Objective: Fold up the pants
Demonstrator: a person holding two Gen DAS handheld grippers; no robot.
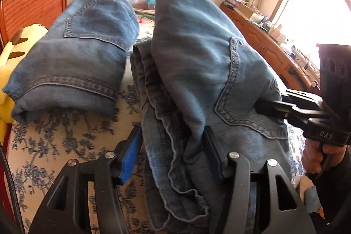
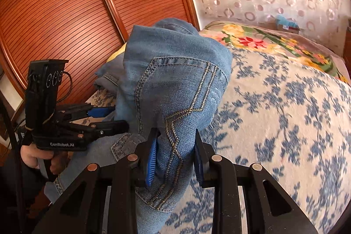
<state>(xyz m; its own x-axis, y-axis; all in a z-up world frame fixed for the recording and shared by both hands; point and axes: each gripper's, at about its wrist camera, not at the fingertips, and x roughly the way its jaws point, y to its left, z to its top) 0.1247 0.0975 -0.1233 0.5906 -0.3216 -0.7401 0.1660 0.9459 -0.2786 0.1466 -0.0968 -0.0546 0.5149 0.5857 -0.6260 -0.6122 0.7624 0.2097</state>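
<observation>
a: where are the pants (image 1: pixel 197 63) right now?

b: lifted off the blue-flowered bedspread (image 2: pixel 285 113), bunched and held up between both tools. the back pocket faces the cameras, and the long axis runs from the raised bundle down toward the near edge of the bed, where the fabric hangs.

a: and the grips?

b: the left gripper (image 1: pixel 173 152) has its blue pads around the gathered seam edge, though the left pad stands a little off the cloth, so i cannot tell whether it is truly pinching (the denim hides the contact). the right gripper (image 2: pixel 175 155) is pressed onto the pocket corner, denim squeezed between both pads.

a: how should this step go?

b: i'd keep both holds level so the fold line stays straight, lower the bundle flat before letting go, and align the edges first.

a: anything nearby?

b: an already folded pair of jeans (image 1: pixel 72 54) lies just beside, to the left, resting against a yellow plush toy (image 1: pixel 13 54). a floral quilt (image 2: pixel 263 41) sits farther up the bed.
</observation>
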